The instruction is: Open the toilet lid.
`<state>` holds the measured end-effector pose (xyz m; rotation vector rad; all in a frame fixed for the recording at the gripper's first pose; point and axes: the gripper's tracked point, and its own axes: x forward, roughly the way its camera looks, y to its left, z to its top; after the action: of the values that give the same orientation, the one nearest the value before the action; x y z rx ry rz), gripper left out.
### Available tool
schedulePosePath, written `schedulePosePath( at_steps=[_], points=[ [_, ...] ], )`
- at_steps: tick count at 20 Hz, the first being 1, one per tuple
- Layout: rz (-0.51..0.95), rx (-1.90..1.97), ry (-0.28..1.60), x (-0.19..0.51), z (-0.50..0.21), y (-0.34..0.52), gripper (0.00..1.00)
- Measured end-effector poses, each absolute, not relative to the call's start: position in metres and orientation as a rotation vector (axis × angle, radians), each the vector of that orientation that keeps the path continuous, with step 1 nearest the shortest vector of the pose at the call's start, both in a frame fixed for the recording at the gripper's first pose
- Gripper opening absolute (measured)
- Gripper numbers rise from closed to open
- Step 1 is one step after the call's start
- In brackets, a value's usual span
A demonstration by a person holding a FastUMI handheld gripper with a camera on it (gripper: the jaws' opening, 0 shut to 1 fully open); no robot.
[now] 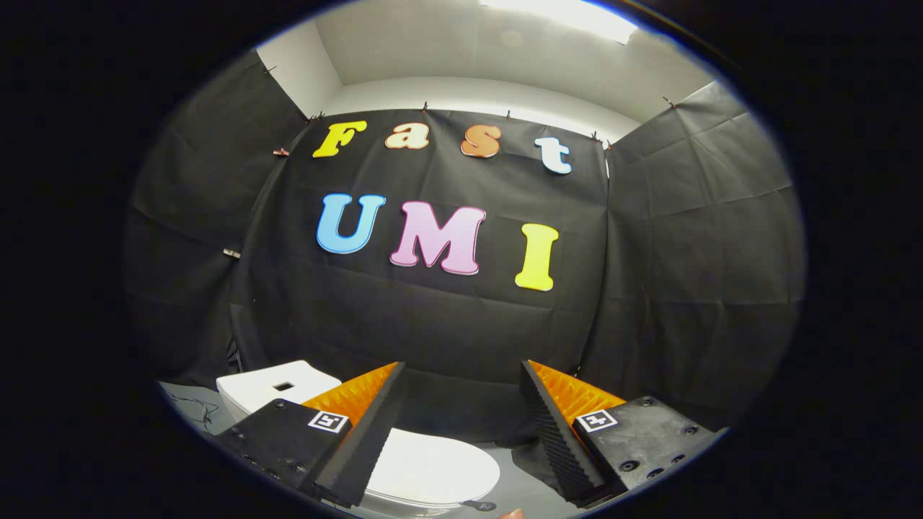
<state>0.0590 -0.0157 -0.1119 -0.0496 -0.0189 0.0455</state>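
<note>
A white toilet stands low, below my fingers. Its lid (433,468) lies flat and closed, and its tank (270,386) rises behind my left finger. My gripper (461,378) hovers above the toilet, open wide, with nothing between its fingers. The left finger (375,425) covers part of the lid. The right finger (555,432) stands off to the lid's right side.
Black cloth walls close the booth behind and on both sides. A grey floor (519,483) shows around the toilet, with a thin cable (198,411) lying to the left of the tank. A small dark object (482,506) sits by the lid's front edge.
</note>
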Motion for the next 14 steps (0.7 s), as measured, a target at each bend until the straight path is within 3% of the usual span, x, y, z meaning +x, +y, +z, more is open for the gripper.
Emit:
schedulePosePath(
  at_steps=[14],
  points=[
    [0.179,0.164,0.295,0.089,-0.304,-0.043,0.99]
  ],
)
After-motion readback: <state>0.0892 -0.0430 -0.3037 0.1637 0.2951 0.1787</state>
